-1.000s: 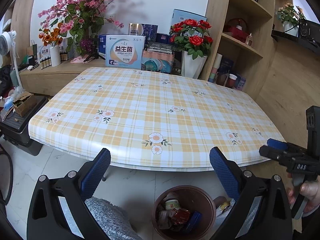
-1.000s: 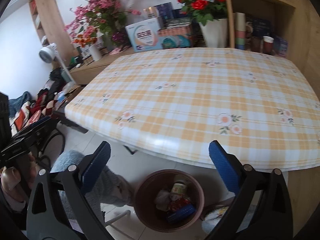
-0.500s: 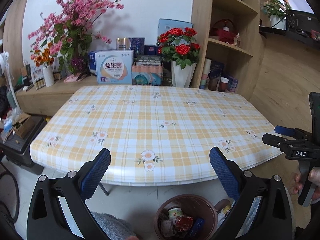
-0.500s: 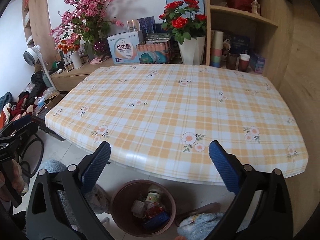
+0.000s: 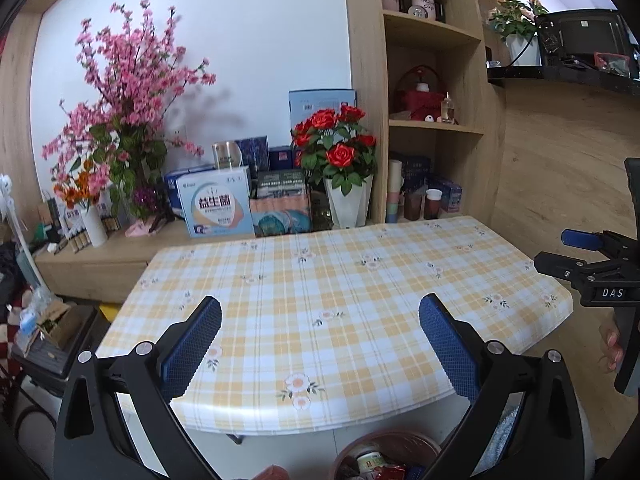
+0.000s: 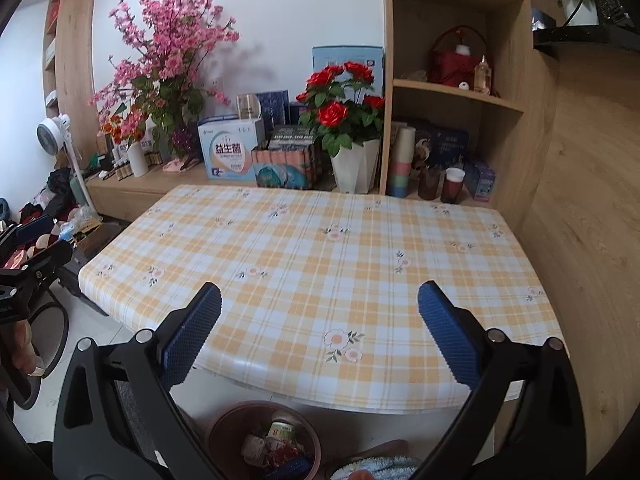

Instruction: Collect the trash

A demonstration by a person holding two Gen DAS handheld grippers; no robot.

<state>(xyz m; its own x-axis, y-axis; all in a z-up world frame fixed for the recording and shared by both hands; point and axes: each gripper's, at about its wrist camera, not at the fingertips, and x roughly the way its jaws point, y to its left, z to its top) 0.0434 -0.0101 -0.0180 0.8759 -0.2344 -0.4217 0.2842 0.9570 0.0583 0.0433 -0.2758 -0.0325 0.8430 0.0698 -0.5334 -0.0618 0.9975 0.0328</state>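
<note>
Both grippers' jaws gape empty; the round trash bin (image 6: pixel 264 440) stands upright, mouth up

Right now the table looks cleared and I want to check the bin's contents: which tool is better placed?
Probably the right tool: its view shows the whole brown bin. The left tool, equally open and empty, catches only its rim.
</note>
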